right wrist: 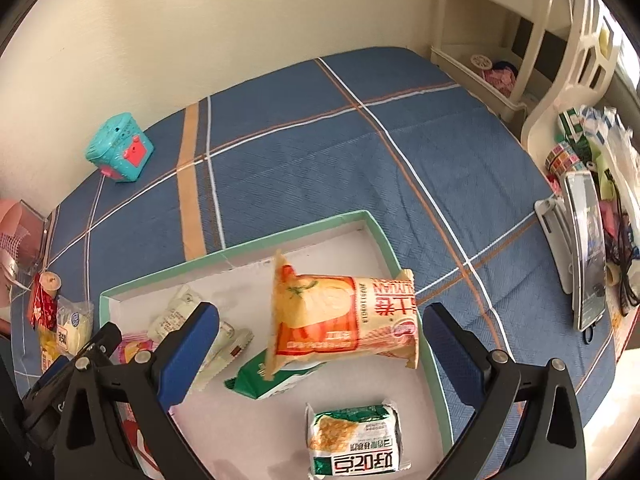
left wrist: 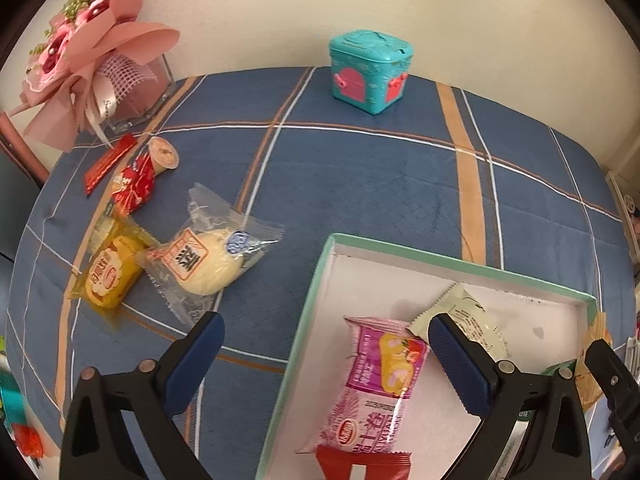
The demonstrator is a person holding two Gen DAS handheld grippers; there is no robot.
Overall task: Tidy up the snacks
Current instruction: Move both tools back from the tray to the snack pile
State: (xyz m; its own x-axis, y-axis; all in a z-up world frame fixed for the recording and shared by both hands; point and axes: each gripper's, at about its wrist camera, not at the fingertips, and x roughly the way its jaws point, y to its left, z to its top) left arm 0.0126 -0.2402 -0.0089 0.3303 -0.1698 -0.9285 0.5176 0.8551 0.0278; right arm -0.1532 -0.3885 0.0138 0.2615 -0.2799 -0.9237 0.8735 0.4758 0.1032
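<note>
Right wrist view: right gripper (right wrist: 320,332) gapes, released, around the orange snack pack (right wrist: 344,316), propped at the box's (right wrist: 240,246) three o'clock wall (right wrist: 394,254); it may topple out

The left gripper (left wrist: 324,364) has two matte black plastic arms, each built from triangular, ribbed linkage plates joined by round silver pivot pins. Its fingers (left wrist: 460,364) carry dark blue pads with a fine dotted grip texture. The right gripper (right wrist: 320,356) is the same build: black arms, silver rivets, and blue textured pads (right wrist: 188,354) along the inner faces.
</note>
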